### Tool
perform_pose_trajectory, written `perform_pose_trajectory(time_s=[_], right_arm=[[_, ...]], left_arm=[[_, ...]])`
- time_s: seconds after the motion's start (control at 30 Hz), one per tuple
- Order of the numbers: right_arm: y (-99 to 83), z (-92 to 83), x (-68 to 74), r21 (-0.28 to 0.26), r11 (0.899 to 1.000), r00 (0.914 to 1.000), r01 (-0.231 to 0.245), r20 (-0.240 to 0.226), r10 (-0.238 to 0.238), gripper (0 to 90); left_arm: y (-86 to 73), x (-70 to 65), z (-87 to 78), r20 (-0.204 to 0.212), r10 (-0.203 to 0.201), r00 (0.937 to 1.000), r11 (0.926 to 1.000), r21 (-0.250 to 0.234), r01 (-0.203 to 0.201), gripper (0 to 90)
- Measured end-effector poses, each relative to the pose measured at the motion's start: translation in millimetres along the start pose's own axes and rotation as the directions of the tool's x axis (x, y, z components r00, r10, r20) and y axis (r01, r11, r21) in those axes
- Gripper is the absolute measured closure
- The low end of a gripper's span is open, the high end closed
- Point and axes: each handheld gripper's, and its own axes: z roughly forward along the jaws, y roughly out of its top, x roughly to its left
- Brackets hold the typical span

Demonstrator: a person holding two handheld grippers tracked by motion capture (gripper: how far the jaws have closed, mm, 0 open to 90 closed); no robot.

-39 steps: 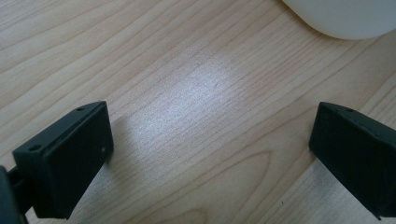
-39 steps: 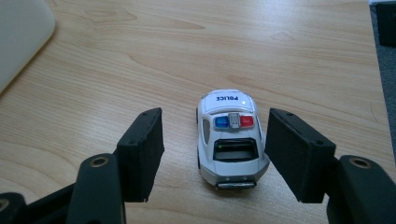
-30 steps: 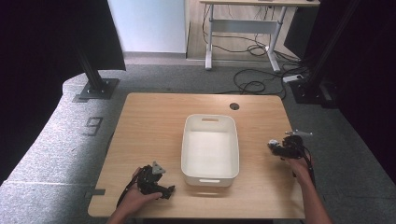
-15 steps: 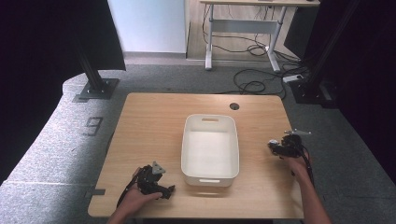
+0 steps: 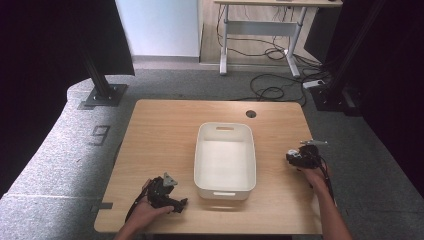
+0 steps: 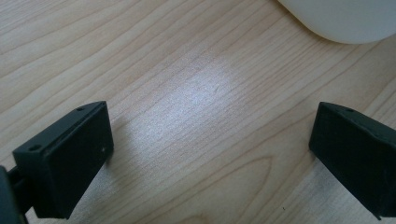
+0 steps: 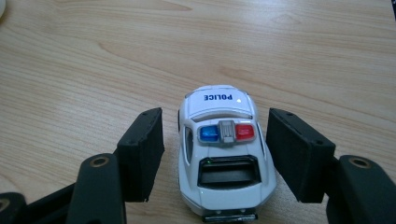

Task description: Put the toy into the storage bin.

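A white toy police car (image 7: 223, 163) with blue and red roof lights stands on the wooden table (image 5: 165, 130), its "POLICE" hood pointing away from the camera. My right gripper (image 7: 215, 128) is open around it, one jaw on each side. A narrow gap shows at the left jaw, and the right jaw is almost at the car's side. In the high view this right gripper (image 5: 296, 157) sits near the table's right edge. My left gripper (image 5: 179, 204) rests low at the front left, open over bare wood (image 6: 210, 140).
An empty white bin (image 5: 225, 126) with handle slots stands in the middle of the table, and its rounded corner (image 6: 345, 18) shows close to the left gripper. A round cable hole (image 5: 251, 114) lies behind the bin. Bare wood lies between the bin and each gripper.
The right gripper has shifted slightly to the left, toward the bin. The left gripper has stayed in place.
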Motion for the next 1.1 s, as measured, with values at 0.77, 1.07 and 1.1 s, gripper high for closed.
perform_pose_trajectory(time_s=[0.77, 1.07, 1.1], right_arm=[[1.6, -6.3, -2.7, -0.008, 0.998, 0.9982, -0.058, 0.010, 0.058, 50.0], [4.2, -17.5, 0.7, -0.029, 0.998, 0.9982, -0.060, -0.008, 0.059, 50.0], [4.1, -21.0, 1.5, -0.040, 0.997, 0.9982, -0.059, -0.004, 0.059, 50.0]], left_arm=[[-0.3, -0.3, -0.3, 0.000, 0.000, 1.0000, 1.0000, 0.001, 0.000, 0.0], [-0.5, -0.6, -0.6, 0.000, 0.002, 1.0000, 1.0000, 0.003, -0.002, 0.0], [-0.5, -0.6, -0.6, 0.000, 0.002, 1.0000, 1.0000, 0.003, -0.002, 0.0]])
